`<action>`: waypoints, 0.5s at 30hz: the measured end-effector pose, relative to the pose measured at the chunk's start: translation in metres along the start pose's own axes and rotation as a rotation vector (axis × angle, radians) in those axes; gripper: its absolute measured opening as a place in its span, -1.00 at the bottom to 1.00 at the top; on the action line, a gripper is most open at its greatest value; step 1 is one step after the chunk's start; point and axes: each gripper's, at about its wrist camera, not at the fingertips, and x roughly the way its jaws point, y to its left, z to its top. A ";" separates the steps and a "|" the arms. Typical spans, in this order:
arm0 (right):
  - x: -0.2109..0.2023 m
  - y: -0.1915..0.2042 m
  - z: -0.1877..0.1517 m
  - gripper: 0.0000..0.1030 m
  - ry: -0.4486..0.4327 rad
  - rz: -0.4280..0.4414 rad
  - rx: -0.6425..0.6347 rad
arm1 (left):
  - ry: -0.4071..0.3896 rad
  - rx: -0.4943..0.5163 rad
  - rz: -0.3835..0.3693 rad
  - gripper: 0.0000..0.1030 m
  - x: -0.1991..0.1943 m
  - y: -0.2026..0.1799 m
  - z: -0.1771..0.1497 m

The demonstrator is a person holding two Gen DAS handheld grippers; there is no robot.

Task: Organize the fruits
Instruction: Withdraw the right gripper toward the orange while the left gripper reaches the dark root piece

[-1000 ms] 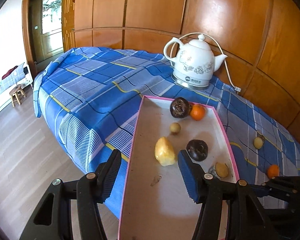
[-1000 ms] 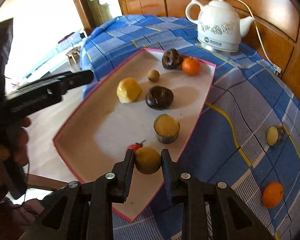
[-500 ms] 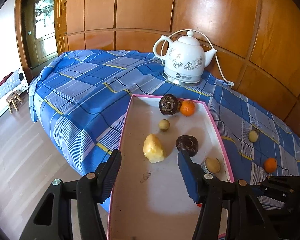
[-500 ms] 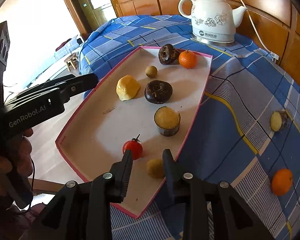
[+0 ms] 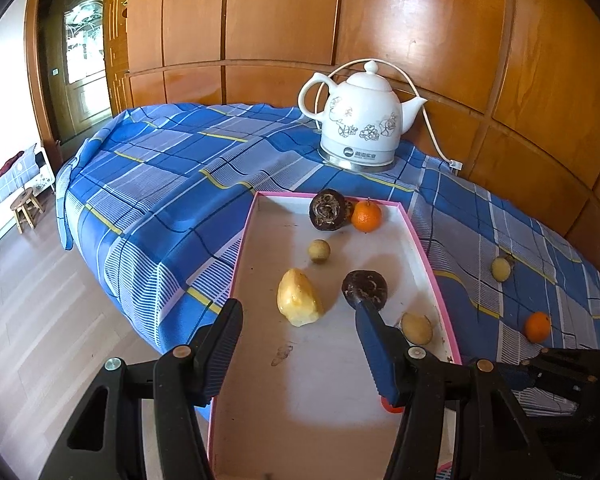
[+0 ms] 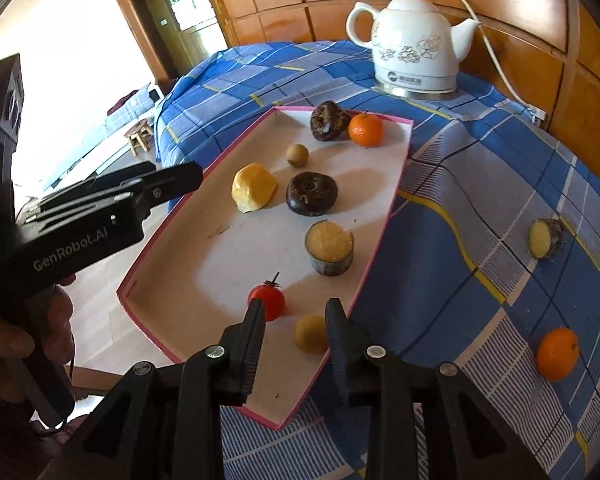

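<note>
Right gripper [image 6: 294,316] jaws parted over yellow fruit [image 6: 310,334], gripping nothing; left gripper [image 5: 298,318] jaws half-open, empty.

I see a white floral kettle [image 5: 362,128] on its silver base at the back of the tabletop, its white cord [image 5: 428,124] trailing along the wood-panelled wall [image 5: 420,28]. A blue checked cloth [image 5: 172,184] covers the tabletop. A small wooden stool [image 5: 27,208] stands on the floor near the doorway [image 5: 82,52].
</note>
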 end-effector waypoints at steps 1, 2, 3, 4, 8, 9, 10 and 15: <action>-0.002 -0.001 0.000 -0.39 -0.007 -0.005 0.003 | 0.001 0.002 0.000 0.16 0.000 -0.001 0.000; -0.004 -0.002 0.000 -0.39 -0.013 -0.009 0.005 | 0.002 0.004 0.001 0.16 0.000 -0.002 -0.001; -0.006 -0.002 0.000 -0.39 -0.018 -0.015 0.007 | 0.003 0.008 0.000 0.16 0.000 -0.003 -0.001; -0.008 -0.003 0.000 -0.39 -0.023 -0.024 0.010 | 0.003 0.012 -0.002 0.16 0.000 -0.004 -0.001; -0.016 -0.008 0.000 -0.39 -0.041 -0.054 0.010 | -0.002 0.027 -0.006 0.16 -0.002 -0.009 0.000; -0.018 -0.011 0.000 -0.39 -0.045 -0.061 0.012 | -0.004 0.031 -0.005 0.16 -0.002 -0.010 0.000; -0.022 -0.015 0.000 -0.39 -0.050 -0.070 0.019 | -0.005 0.034 -0.006 0.16 -0.002 -0.010 0.000; -0.041 -0.042 -0.003 -0.39 -0.064 -0.129 0.052 | 0.009 0.050 -0.021 0.16 0.000 -0.015 -0.001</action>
